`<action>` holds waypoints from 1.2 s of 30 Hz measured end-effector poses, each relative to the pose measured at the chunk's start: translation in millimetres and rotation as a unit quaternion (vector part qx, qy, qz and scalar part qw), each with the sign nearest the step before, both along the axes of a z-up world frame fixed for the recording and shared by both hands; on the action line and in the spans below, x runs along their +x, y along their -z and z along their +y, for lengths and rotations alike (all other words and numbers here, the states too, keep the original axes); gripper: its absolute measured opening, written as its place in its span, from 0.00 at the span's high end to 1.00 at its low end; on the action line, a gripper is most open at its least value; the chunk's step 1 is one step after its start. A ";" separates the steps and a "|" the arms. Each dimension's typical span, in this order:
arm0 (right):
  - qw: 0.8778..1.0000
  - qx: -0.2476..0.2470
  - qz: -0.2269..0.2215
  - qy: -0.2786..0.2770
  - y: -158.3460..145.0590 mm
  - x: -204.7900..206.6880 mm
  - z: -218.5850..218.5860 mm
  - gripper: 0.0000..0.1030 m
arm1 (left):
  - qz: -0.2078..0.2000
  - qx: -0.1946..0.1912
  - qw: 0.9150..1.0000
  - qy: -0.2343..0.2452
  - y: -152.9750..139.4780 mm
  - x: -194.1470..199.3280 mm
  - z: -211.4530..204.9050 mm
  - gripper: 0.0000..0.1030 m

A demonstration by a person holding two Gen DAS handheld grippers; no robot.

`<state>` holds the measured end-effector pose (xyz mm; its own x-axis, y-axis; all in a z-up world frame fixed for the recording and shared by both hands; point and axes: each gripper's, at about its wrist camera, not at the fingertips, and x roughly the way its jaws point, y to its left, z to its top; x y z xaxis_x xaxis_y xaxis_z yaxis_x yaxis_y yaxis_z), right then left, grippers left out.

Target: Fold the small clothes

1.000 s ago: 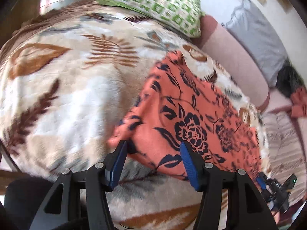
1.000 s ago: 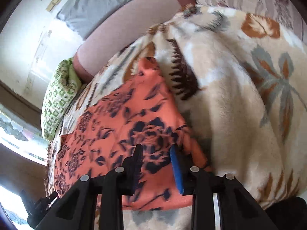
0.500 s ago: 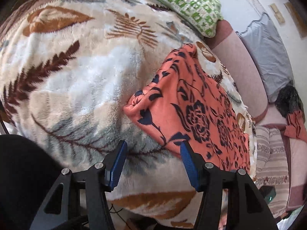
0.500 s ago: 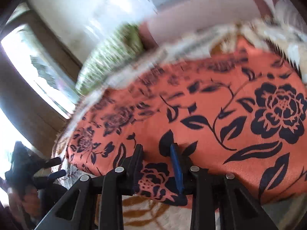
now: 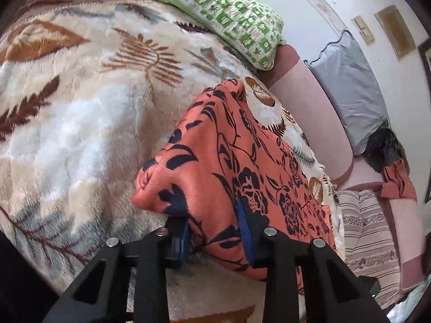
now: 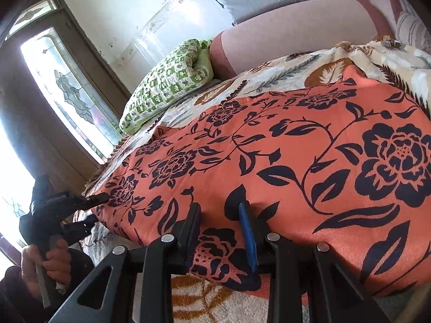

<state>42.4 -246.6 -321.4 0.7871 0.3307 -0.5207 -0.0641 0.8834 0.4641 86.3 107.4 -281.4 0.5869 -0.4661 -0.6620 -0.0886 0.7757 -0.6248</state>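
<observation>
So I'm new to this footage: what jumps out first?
The orange cloth with dark blue flowers, spread over a leaf-patterned plush blanket. Both tools bite its near edge: the left gripper has a bunched corner between its closing jaws, and the right gripper grips the hem. A green-checked pillow lies at the blanket's far side.

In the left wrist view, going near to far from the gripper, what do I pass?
Left gripper, its jaws closing with cloth between them → orange floral garment → leaf-patterned blanket → green checked pillow → white wall.
</observation>
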 end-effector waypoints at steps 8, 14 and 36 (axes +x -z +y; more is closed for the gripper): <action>1.000 -0.003 -0.010 0.001 1.0 -1.2 0.9 0.67 | 0.023 -0.048 0.998 -0.035 14.1 14.4 6.8 0.43; 1.000 -0.001 -0.011 0.004 1.3 -0.2 0.8 0.67 | 0.016 0.006 1.000 -0.026 2.7 32.4 -12.2 0.76; 0.978 0.160 -0.052 0.123 -48.5 -71.4 -134.6 0.69 | -0.185 0.160 0.944 0.219 -134.8 5.6 -198.8 0.82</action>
